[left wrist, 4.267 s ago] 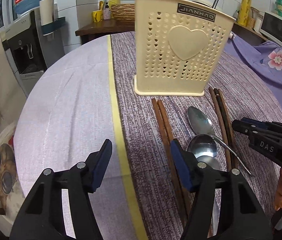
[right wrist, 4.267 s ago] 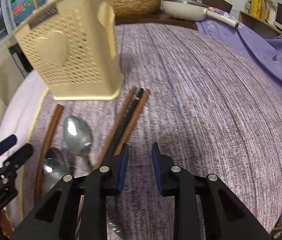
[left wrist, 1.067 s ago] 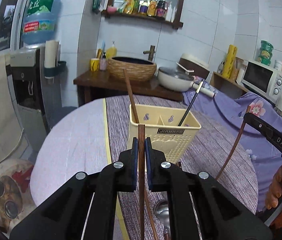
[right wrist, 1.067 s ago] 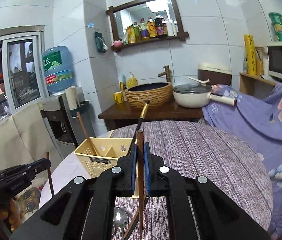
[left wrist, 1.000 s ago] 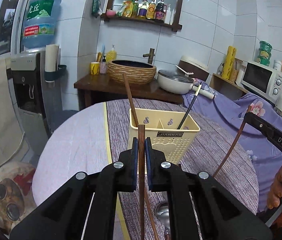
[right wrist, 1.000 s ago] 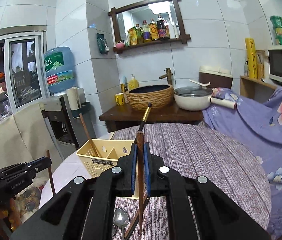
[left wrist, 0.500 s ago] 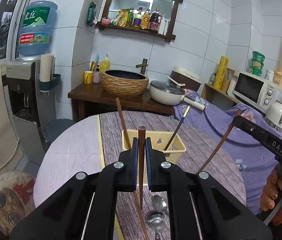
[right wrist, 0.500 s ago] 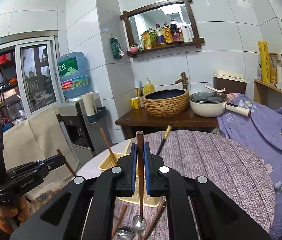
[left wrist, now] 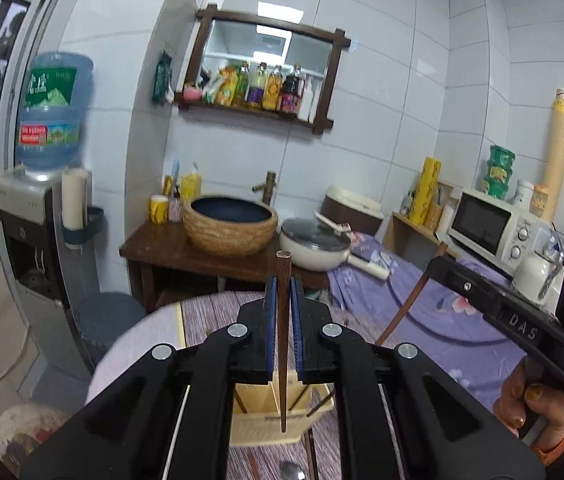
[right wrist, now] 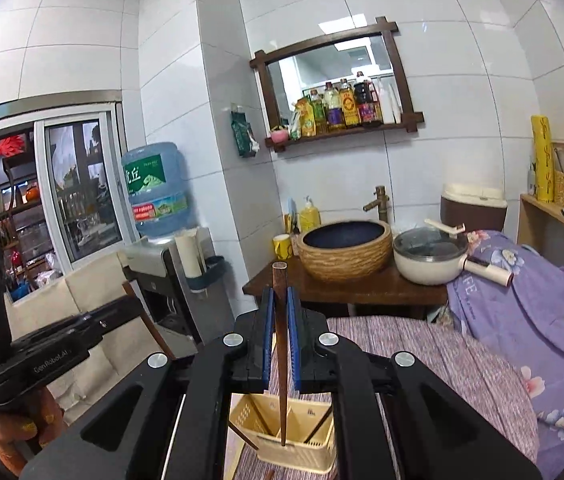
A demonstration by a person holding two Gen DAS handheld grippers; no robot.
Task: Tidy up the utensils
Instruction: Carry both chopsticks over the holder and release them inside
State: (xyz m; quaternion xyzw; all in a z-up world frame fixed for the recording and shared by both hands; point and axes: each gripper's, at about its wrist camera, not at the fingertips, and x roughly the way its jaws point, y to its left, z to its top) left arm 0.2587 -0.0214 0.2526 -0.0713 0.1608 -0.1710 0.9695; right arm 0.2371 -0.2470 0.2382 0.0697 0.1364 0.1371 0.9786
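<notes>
My left gripper [left wrist: 283, 304] is shut on a brown wooden chopstick [left wrist: 282, 344] held upright, its tip hanging over the cream utensil holder [left wrist: 265, 420] below. My right gripper [right wrist: 277, 316] is shut on another brown chopstick [right wrist: 280, 360], also upright, tip over the cream utensil holder [right wrist: 302, 448]. The holder has dividers and holds a few sticks. The right gripper shows in the left wrist view [left wrist: 442, 264] at the right with its chopstick [left wrist: 406, 308]. A spoon [left wrist: 292, 471] lies on the table in front of the holder.
The round table has a purple striped cloth [right wrist: 442, 360]. Behind it stand a wooden counter with a woven basin [left wrist: 229, 224] and a white pan [left wrist: 314, 248]. A water dispenser [left wrist: 37, 248] is at the left, a microwave [left wrist: 490, 232] at the right.
Both grippers have risen higher above the table with their chopsticks. The holder now sits lower in both views, under the chopstick tips.
</notes>
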